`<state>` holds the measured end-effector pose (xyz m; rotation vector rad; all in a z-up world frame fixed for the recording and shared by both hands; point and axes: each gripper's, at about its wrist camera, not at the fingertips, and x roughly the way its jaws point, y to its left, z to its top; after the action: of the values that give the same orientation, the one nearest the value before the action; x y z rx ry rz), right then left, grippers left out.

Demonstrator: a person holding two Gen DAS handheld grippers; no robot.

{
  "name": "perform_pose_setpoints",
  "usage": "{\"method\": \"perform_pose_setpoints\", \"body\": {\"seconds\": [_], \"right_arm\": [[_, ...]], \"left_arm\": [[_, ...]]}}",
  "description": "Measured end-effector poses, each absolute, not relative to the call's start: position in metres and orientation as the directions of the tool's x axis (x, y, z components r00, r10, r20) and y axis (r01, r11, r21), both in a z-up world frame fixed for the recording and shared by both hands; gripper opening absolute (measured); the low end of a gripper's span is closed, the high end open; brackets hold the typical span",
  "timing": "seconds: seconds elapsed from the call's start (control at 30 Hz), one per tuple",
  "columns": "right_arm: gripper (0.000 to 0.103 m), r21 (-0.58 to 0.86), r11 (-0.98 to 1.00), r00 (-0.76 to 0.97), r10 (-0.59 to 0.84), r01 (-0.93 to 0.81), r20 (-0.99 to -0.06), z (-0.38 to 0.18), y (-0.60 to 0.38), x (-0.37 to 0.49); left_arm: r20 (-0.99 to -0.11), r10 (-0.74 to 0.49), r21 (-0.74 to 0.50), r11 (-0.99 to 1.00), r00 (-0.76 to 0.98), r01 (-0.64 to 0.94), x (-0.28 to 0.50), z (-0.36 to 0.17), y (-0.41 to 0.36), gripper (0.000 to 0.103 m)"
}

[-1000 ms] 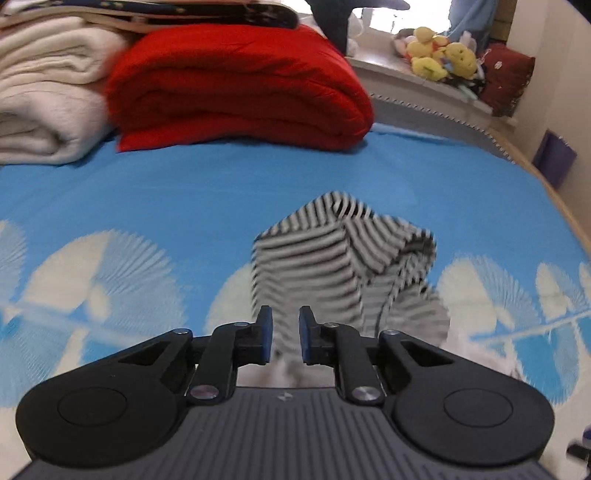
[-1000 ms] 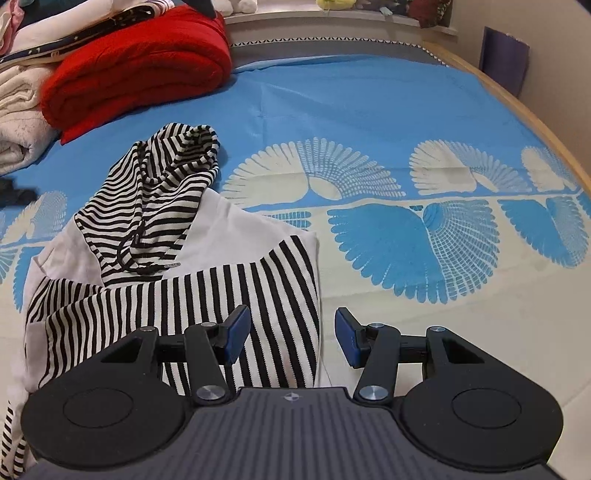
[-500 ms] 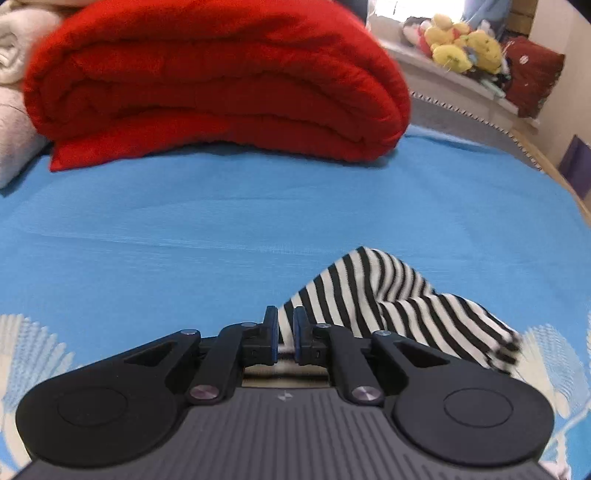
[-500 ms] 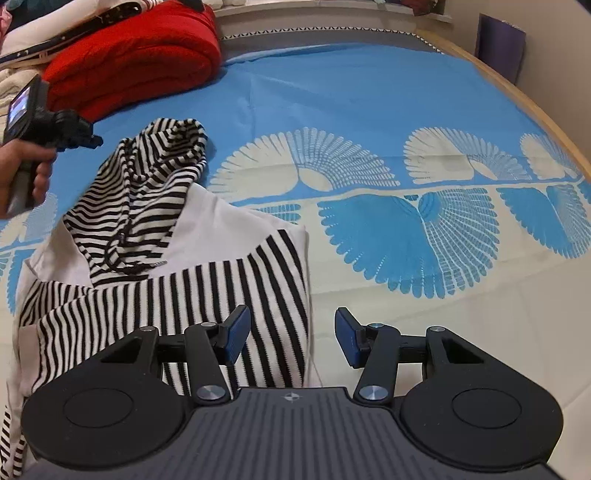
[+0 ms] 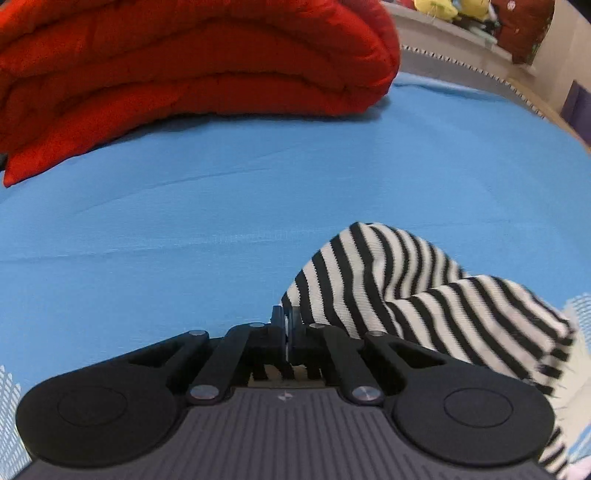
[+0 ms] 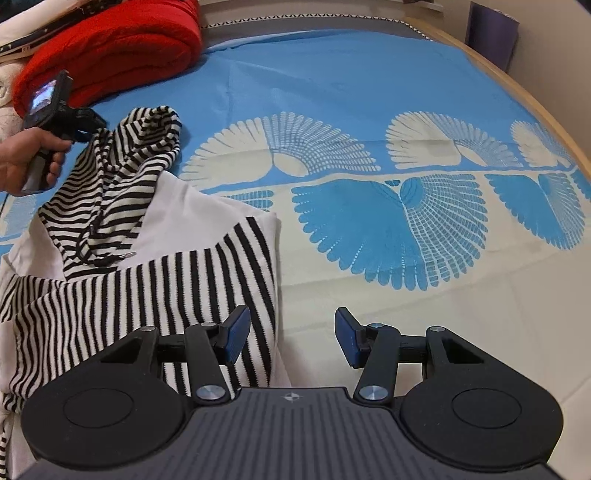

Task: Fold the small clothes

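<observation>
While the left wrist view crowds in on the striped hood alone, the right wrist view takes in the whole black-and-white striped hooded top (image 6: 140,236) spread on the bed, its white panel and dangling drawstring showing, along with a person's hand (image 6: 22,162) wrapped round the handle of the left gripper (image 5: 287,321) at the far left.

Only the close view shows that gripper's jaws drawn together, pinching the near left edge of the striped hood (image 5: 406,288), with striped cloth also visible under the linkage. The bulk of the hood bunches up to the right of the fingers.

Behind it a thick folded red quilt (image 5: 184,74) lies across the far side of the blue bedsheet with white fan patterns (image 6: 332,92). A purple object (image 6: 491,29) stands against the wall at the far right.

The right gripper (image 6: 291,338) hangs with its blue-padded jaws about half open and empty. Its left finger sits over the right edge of the top's striped body; its right finger is over bare sheet.
</observation>
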<state>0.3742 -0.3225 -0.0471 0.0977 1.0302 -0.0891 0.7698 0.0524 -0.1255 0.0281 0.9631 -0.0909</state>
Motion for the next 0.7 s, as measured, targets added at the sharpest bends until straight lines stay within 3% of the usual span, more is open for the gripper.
{"method": "perform_pose_setpoints", "body": {"seconds": [0.27, 0.47, 0.57, 0.63, 0.7], "right_arm": [[0.053, 0.060, 0.991, 0.525, -0.013, 0.122, -0.851, -0.039, -0.322, 0.374], [0.053, 0.110, 0.985, 0.567, 0.017, 0.131, -0.824, -0.019, -0.322, 0.370], [0.052, 0.145, 0.981, 0.589, 0.040, 0.132, -0.807, -0.008, -0.319, 0.365], [0.052, 0.173, 0.976, 0.610, 0.056, 0.134, -0.790, -0.001, -0.318, 0.361], [0.052, 0.197, 0.970, 0.628, 0.064, 0.144, -0.776, 0.005, -0.316, 0.358]], "left_arm": [[-0.697, -0.165, -0.021, 0.978, 0.698, 0.210, 0.673, -0.045, 0.045, 0.000], [-0.622, -0.369, -0.082, 0.908, 0.690, 0.412, 0.495, 0.008, 0.016, 0.000], [-0.694, -0.434, -0.109, 0.852, 0.574, 0.511, 0.394, 0.003, 0.004, 0.000], [-0.803, -0.439, -0.161, 0.811, 0.403, 0.563, 0.343, -0.013, -0.001, 0.001], [-0.874, -0.401, -0.215, 0.825, 0.273, 0.523, 0.320, -0.027, 0.006, 0.005]]}}
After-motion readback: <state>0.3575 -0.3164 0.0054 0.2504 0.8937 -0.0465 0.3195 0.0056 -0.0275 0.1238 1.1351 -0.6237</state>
